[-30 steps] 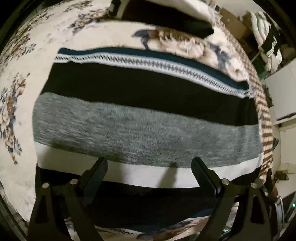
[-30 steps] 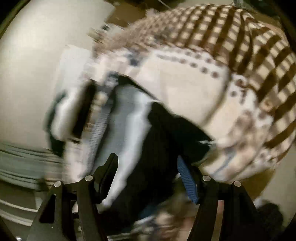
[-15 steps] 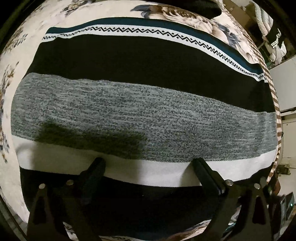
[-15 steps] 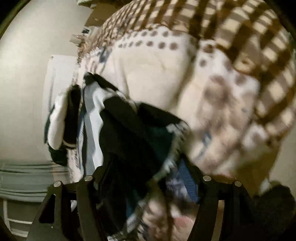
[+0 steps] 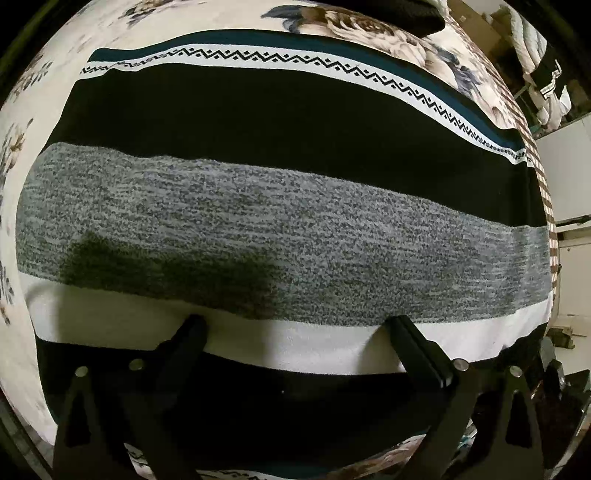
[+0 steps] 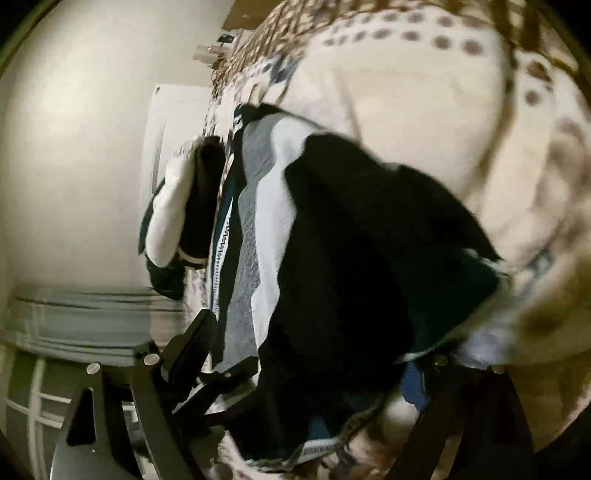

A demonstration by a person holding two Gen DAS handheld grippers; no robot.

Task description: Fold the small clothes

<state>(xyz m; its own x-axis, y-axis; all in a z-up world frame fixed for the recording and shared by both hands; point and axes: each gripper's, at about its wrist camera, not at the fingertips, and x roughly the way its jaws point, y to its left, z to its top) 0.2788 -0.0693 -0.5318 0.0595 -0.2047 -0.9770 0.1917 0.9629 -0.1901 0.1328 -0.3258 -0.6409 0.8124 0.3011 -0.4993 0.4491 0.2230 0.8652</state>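
Sweater [image 5: 280, 236], the striped knit one, lies flat across my floral bedspread [image 5: 399, 33], and my left gripper [image 5: 295, 328] hangs over its near white stripe with jaws spread wide, grasping nothing. My right gripper [image 6: 317, 354] is opening, the sweater's black end bunched between its fingers, view blurry.

The striped sweater [image 5: 280, 236] lies spread flat on the bedspread [image 5: 369, 26], filling the left wrist view. Bedspread shows behind it and to its left. In the right wrist view a second garment [image 6: 184, 206] lies left of the sweater.
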